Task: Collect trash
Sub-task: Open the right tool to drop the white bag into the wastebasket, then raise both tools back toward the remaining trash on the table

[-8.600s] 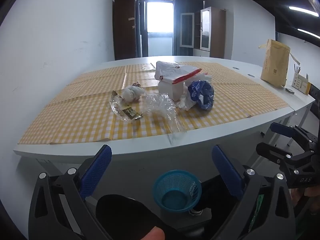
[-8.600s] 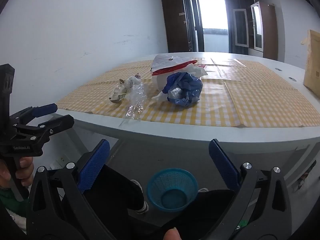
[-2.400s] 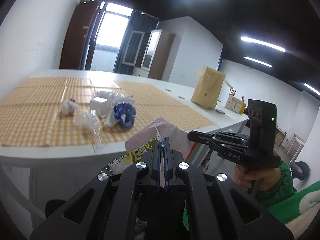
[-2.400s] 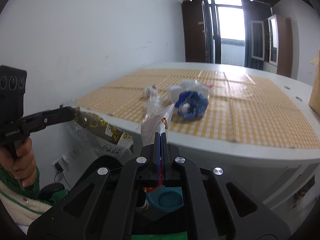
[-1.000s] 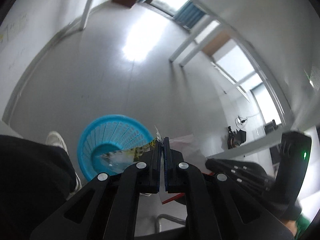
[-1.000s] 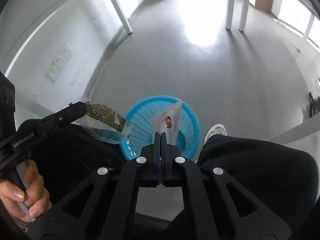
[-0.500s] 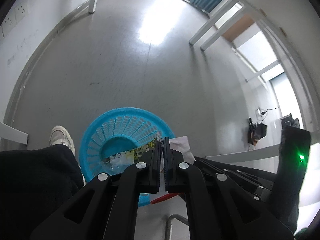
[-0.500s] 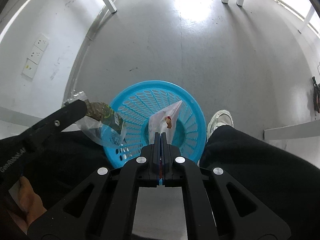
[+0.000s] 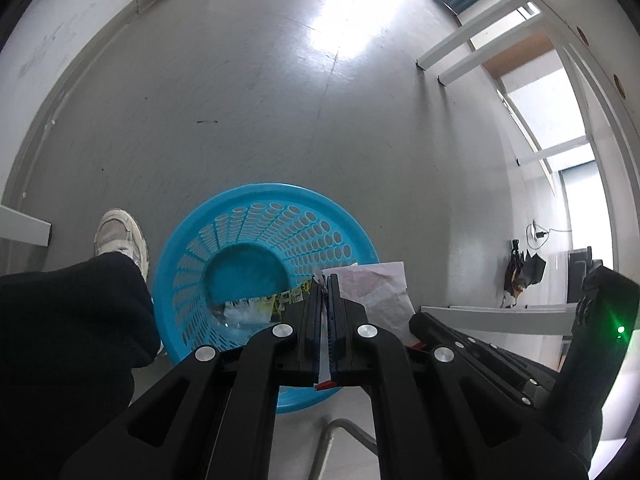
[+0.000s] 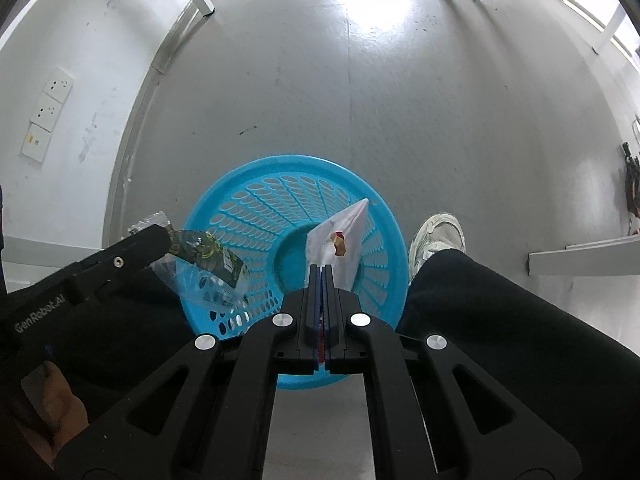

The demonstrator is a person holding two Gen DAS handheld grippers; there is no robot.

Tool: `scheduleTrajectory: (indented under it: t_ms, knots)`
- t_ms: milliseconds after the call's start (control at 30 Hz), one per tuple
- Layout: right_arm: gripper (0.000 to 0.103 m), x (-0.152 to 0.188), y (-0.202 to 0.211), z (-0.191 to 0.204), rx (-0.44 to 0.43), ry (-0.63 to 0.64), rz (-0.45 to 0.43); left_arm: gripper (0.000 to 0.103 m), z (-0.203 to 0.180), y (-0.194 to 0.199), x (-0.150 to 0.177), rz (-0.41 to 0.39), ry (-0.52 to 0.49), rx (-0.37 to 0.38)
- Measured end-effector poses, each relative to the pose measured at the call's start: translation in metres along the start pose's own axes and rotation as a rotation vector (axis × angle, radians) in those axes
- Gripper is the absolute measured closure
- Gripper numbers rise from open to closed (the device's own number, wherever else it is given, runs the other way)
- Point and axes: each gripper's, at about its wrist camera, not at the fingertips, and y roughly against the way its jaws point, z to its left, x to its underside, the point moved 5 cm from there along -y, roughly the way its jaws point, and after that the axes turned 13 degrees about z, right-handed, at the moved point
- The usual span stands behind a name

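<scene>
Two hand-held grippers are seen pointed steeply down at a blue basket on a grey floor. In the left wrist view, the left gripper is held at lower centre of the frame, its fingers closed tight on a clear wrapper with yellow and black print; the wrapper hangs to the left of the fingertips, inside the basket's rim. To the right of them, a white bag is seen over the basket's right edge, with the right gripper's black body at lower right of the frame.

In the right wrist view, the right gripper is shown at lower centre, its fingers pinched shut on the white bag, which stands up over the basket right of its middle. The left gripper is seen reaching in from the left edge, the wrapper drooping over the basket's left rim. A hand is dimly visible at lower left. Dark trouser legs and a pale shoe are seen flanking the basket.
</scene>
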Motion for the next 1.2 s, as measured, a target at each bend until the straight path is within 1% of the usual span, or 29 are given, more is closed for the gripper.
scheduleTrajectory:
  t_ms: [67, 100, 133, 167, 200, 367, 433, 467, 500, 533, 600, 667, 767, 867, 933, 1000, 1033, 1067, 1100, 1133, 1167, 1200]
  knots:
    - [0.1, 0.001, -0.004, 0.0, -0.021, -0.002, 0.03, 0.095, 0.004, 0.004, -0.001, -0.004, 0.027, -0.01]
    - [0.098, 0.002, -0.004, 0.0, -0.024, -0.008, 0.035, 0.08, 0.005, 0.005, -0.001, 0.001, 0.044, 0.001]
    - [0.094, 0.003, -0.002, -0.001, -0.029, -0.012, 0.031, 0.073, 0.007, 0.006, -0.001, 0.002, 0.059, 0.009]
    - [0.083, 0.002, 0.0, -0.002, -0.032, -0.018, 0.021, 0.073, 0.009, 0.009, 0.0, -0.007, 0.065, 0.005]
    - [0.074, 0.002, 0.003, -0.003, -0.027, -0.025, 0.011, 0.073, 0.009, 0.012, 0.001, -0.014, 0.064, -0.001]
    - [0.073, 0.007, 0.01, -0.007, -0.013, -0.047, 0.012, 0.073, 0.01, 0.022, 0.009, -0.025, 0.063, -0.023]
    - [0.072, 0.012, 0.016, -0.004, -0.01, -0.036, 0.01, 0.073, 0.011, 0.026, 0.014, -0.019, 0.07, -0.016]
    - [0.069, 0.015, 0.02, -0.001, -0.001, -0.026, 0.008, 0.072, 0.009, 0.029, 0.017, -0.015, 0.066, -0.011]
    - [0.065, 0.019, 0.025, 0.001, 0.003, -0.02, 0.008, 0.068, 0.007, 0.031, 0.02, -0.01, 0.056, -0.006]
    - [0.063, 0.024, 0.029, 0.003, 0.002, -0.013, 0.009, 0.065, 0.003, 0.035, 0.024, -0.004, 0.037, -0.002]
    - [0.06, 0.035, 0.041, 0.009, 0.007, 0.002, 0.002, 0.065, -0.002, 0.042, 0.032, -0.013, 0.01, -0.024]
    - [0.058, 0.046, 0.052, 0.008, 0.026, -0.01, -0.012, 0.066, -0.004, 0.052, 0.042, -0.031, -0.005, -0.068]
    - [0.058, 0.061, 0.07, 0.003, 0.004, -0.04, -0.034, 0.067, -0.002, 0.068, 0.061, -0.051, -0.002, -0.116]
    - [0.057, 0.077, 0.089, 0.003, -0.027, -0.028, -0.067, 0.067, 0.004, 0.087, 0.079, -0.082, 0.013, -0.144]
    - [0.055, 0.09, 0.103, 0.004, -0.014, -0.015, -0.089, 0.066, 0.003, 0.1, 0.089, -0.109, 0.006, -0.164]
    - [0.054, 0.106, 0.121, 0.0, -0.011, -0.028, -0.128, 0.063, -0.001, 0.113, 0.1, -0.137, -0.016, -0.175]
    - [0.054, 0.114, 0.133, -0.001, -0.015, -0.025, -0.155, 0.063, -0.003, 0.118, 0.107, -0.141, -0.031, -0.177]
    - [0.054, 0.118, 0.141, -0.002, -0.018, -0.026, -0.172, 0.063, -0.008, 0.124, 0.116, -0.132, -0.051, -0.151]
    - [0.051, 0.124, 0.151, -0.004, -0.019, -0.028, -0.193, 0.061, -0.015, 0.129, 0.123, -0.128, -0.078, -0.13]
    - [0.048, 0.13, 0.159, -0.005, -0.024, -0.027, -0.214, 0.06, -0.021, 0.136, 0.13, -0.141, -0.113, -0.139]
    - [0.042, 0.136, 0.168, -0.005, -0.033, -0.026, -0.239, 0.06, -0.024, 0.142, 0.134, -0.157, -0.133, -0.154]
    - [0.042, 0.141, 0.176, -0.005, -0.04, -0.022, -0.26, 0.058, -0.029, 0.147, 0.139, -0.176, -0.153, -0.162]
